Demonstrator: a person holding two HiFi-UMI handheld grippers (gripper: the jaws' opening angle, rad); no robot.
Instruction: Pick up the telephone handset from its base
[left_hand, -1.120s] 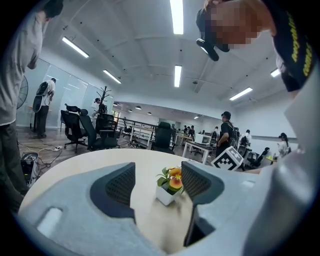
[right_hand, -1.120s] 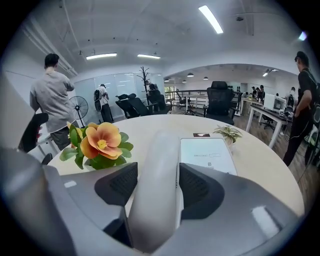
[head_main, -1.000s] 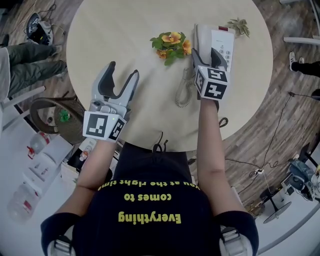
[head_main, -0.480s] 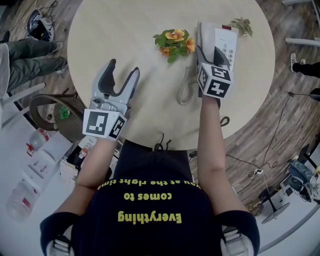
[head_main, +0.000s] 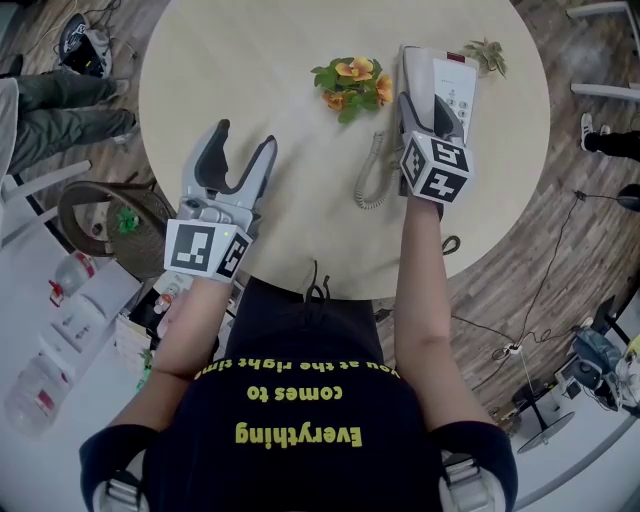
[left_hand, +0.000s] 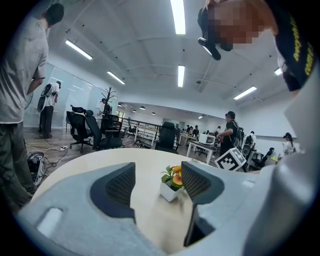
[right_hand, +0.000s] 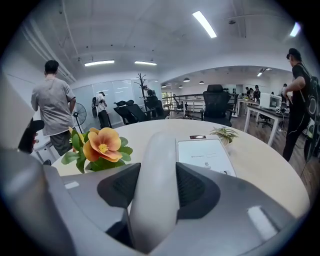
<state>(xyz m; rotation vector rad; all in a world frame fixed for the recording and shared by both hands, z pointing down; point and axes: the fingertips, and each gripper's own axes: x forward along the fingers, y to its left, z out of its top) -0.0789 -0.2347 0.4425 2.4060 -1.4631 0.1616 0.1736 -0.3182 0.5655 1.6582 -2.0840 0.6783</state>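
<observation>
While closing just now, meets handset (right_hand: 154, 150) with both pads of right gripper (right_hand: 156, 189); grips it across its sides. Finds handset lying along left side of base (right_hand: 205, 152), at far right of bench (head_main: 250, 60), not yet lifted. Notes coiled cord (head_main: 372, 178) trailing toward near edge, potted flowers (head_main: 352, 82) just beside base. Notes left gripper (head_main: 236, 162) wide open over bench, nothing between its pads, well apart from base.
</observation>
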